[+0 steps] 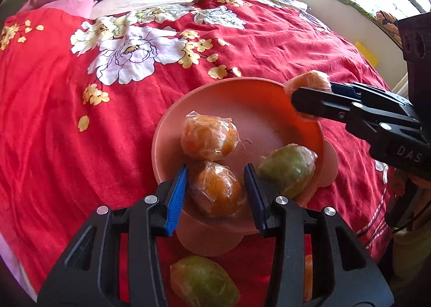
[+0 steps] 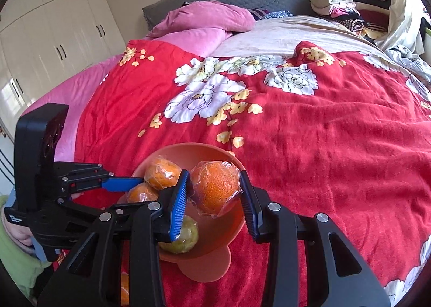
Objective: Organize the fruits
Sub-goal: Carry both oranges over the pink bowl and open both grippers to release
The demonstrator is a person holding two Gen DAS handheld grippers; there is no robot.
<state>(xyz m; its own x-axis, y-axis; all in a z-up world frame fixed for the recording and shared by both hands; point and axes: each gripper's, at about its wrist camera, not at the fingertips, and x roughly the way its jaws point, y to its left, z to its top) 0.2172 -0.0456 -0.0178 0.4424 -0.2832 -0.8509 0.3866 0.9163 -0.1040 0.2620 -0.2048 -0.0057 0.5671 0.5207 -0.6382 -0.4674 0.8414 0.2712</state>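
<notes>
A pink bowl (image 1: 269,107) stands on the red floral bedspread and holds plastic-wrapped fruits: an orange (image 1: 208,136), a second orange (image 1: 216,189) and a green fruit (image 1: 287,169). My left gripper (image 1: 215,194) is open, its blue pads on either side of the second orange with small gaps. My right gripper (image 2: 214,194) is shut on a wrapped orange (image 2: 216,188) and holds it over the bowl (image 2: 231,226); it also shows in the left wrist view (image 1: 309,94). Another green fruit (image 1: 203,282) lies on the bedspread in front of the bowl.
An orange (image 1: 308,277) lies on the bedspread near the front edge. Pink pillows (image 2: 204,21) and a beige sheet (image 2: 291,32) are at the bed's head. Folded clothes (image 2: 342,8) are piled at the far right. White wardrobes (image 2: 54,27) stand at the left.
</notes>
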